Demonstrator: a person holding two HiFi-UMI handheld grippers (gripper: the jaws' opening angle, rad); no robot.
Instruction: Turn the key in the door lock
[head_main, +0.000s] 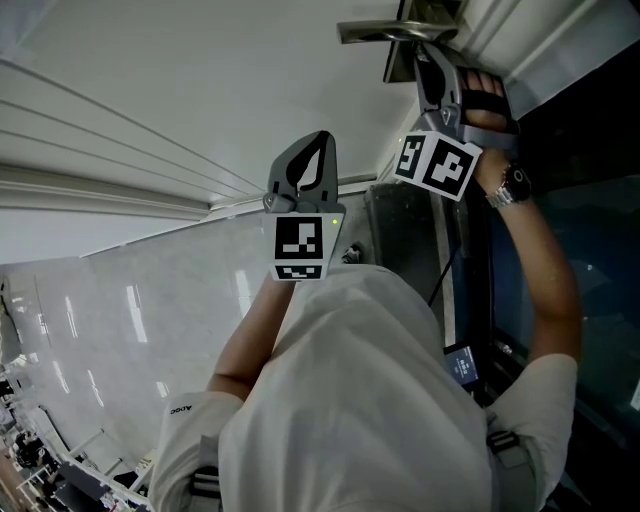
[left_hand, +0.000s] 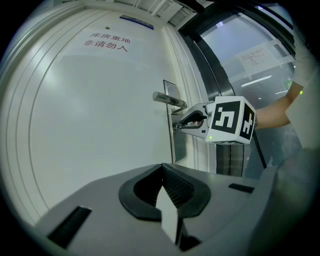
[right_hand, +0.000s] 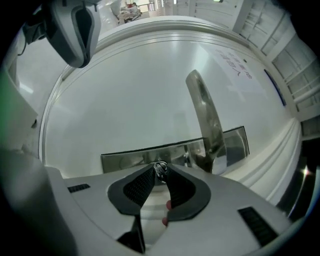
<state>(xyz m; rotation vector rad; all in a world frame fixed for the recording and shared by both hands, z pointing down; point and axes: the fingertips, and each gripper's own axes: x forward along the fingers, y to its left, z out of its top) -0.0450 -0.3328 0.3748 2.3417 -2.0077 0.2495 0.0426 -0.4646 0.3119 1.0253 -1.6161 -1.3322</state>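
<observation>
Ahead of both grippers stood a white door (left_hand: 95, 130), which filled most of each gripper view. Red lettering (left_hand: 107, 41) ran across it high above the left gripper's line. To the right of the right gripper, past the door's edge, was a dark glass panel (left_hand: 250, 55).

Directly in front of the right gripper's tips, a long metal lock plate (right_hand: 130, 156) lay flat on the door. A metal lever handle (right_hand: 204, 115) stood out from that plate just beside the tips.

The right gripper (right_hand: 160, 169) pointed at the plate with its jaws closed on the head of the key (right_hand: 160, 173). The key was pinched at the very tips and sat against the plate.

The left gripper (left_hand: 162, 166) hovered well apart from the door, to the left of the right gripper and farther back. Its jaws were pressed together with nothing between them.
</observation>
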